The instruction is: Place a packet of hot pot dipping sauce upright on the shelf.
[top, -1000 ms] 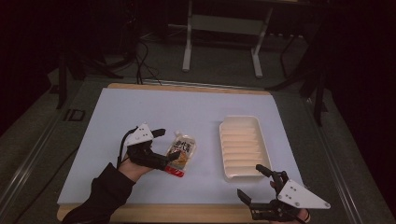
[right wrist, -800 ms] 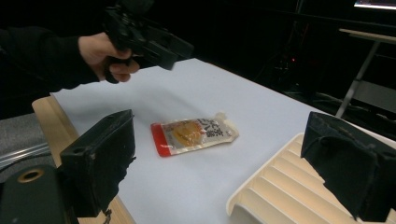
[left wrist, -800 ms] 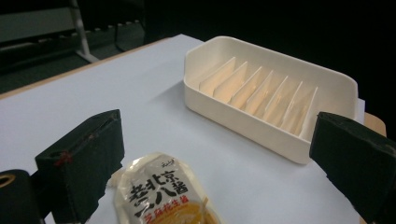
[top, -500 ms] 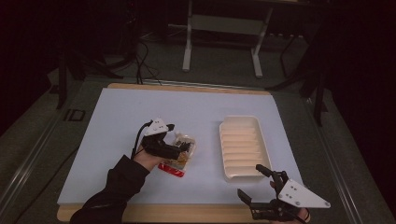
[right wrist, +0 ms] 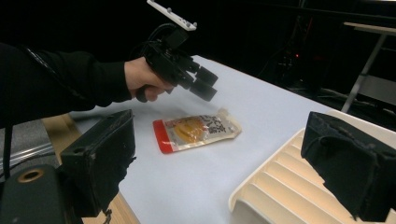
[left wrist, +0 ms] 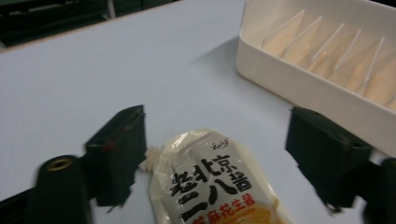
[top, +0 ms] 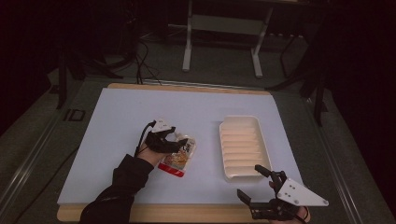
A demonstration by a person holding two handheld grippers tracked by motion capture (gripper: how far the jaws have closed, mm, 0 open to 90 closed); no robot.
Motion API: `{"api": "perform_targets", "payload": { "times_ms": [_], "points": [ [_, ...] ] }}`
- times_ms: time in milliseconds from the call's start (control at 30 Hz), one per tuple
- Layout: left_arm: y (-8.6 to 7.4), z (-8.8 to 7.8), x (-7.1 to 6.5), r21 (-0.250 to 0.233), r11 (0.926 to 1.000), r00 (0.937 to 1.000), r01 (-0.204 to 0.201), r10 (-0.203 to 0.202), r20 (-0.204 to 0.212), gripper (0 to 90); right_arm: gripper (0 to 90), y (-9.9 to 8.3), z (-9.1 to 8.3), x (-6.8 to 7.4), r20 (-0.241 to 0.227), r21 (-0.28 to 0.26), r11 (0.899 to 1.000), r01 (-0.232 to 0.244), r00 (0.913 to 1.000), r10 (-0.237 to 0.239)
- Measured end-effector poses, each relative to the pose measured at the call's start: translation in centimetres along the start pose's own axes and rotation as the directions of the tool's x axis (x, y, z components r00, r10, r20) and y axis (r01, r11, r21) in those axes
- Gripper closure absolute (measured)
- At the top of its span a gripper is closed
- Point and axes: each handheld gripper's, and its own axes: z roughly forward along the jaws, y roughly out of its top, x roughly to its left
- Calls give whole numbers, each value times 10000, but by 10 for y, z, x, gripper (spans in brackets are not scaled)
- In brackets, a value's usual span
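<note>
A sauce pouch [top: 179,157] with a red bottom edge and black characters lies flat on the pale mat, left of a white ribbed tray [top: 240,148]. My left gripper [top: 180,142] hangs low over the pouch's spout end. Its jaws have just been closing. In the left gripper view the pouch [left wrist: 212,182] and its spout lie between the jaws of the left gripper [left wrist: 217,122], and the pads stand clear of it. The right gripper [top: 249,180] rests open near the front edge, below the tray. Nothing is held in the right gripper [right wrist: 222,126], which faces the pouch [right wrist: 196,129].
The tray [left wrist: 303,84] is empty and stands just right of the pouch. The pale mat [top: 140,107] covers a wooden board. A metal stand and cables sit on the dark floor beyond the far edge. A dark sleeve [right wrist: 60,84] reaches in from the left.
My left gripper has moved right and down, from beside the pouch to over its spout end, and its jaws have narrowed. The right gripper has kept still.
</note>
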Motion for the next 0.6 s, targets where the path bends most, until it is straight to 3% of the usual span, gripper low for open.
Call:
{"api": "perform_targets", "payload": {
  "times_ms": [33, 133, 200, 333, 500, 600],
  "points": [
    [-1, 2, 2, 152, 9999, 9999, 43, -41, -154, 308, 98, 0, 0, 0, -22, 10, 10000, -50, 10000, 50],
    [-4, 6, 9, 413, 9988, 9991, 248, -233, -359, 331, 98, -1, 1, 0, -73, 49, 10000, -45, 10000, 45],
    [-7, 10, 13, 610, 9974, 9988, 375, -354, -348, 331, 98, -2, 2, 0, -108, 89, 9999, -57, 9999, 58],
    [-12, 18, 16, 1073, 9934, 9970, 395, -320, -701, 331, 99, -2, 3, -1, -122, 170, 9998, -57, 9999, 59],
    [-16, 26, 17, 1265, 9913, 9946, 370, -243, -1010, 327, 99, -2, 3, -1, -139, 162, 9998, -112, 9998, 114],
    [-18, 31, 18, 1580, 9866, 9956, 411, -271, -900, 283, 99, -3, 3, -1, -137, 184, 9998, -83, 9999, 86]
  ]
}}
